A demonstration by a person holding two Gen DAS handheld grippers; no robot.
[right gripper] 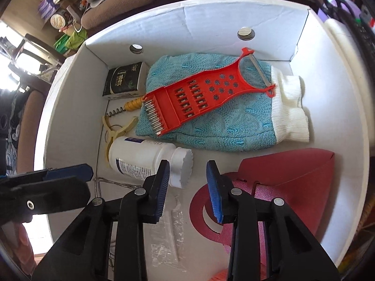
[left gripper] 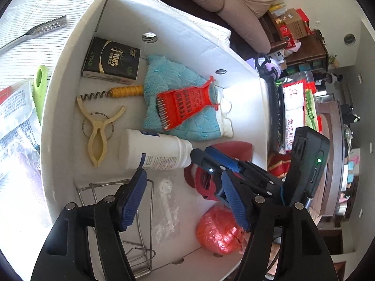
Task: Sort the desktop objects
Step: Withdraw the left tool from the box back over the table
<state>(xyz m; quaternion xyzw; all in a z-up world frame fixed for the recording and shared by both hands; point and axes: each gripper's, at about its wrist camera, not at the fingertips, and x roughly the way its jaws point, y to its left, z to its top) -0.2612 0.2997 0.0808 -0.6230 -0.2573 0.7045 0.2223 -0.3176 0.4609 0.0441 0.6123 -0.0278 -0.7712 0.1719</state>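
A white box holds the sorted items: a red grater on a blue towel, a white bottle on its side, a black tissue pack, a corkscrew, a cream clip, a red bag and a red string ball. My left gripper is open and empty above the box floor. My right gripper is open and empty just in front of the bottle's cap; it also shows in the left wrist view.
A wire rack and a plastic-wrapped white piece lie on the box floor near my fingers. Outside the box, on a striped cloth, lie metal tongs, a green tool and plastic packets.
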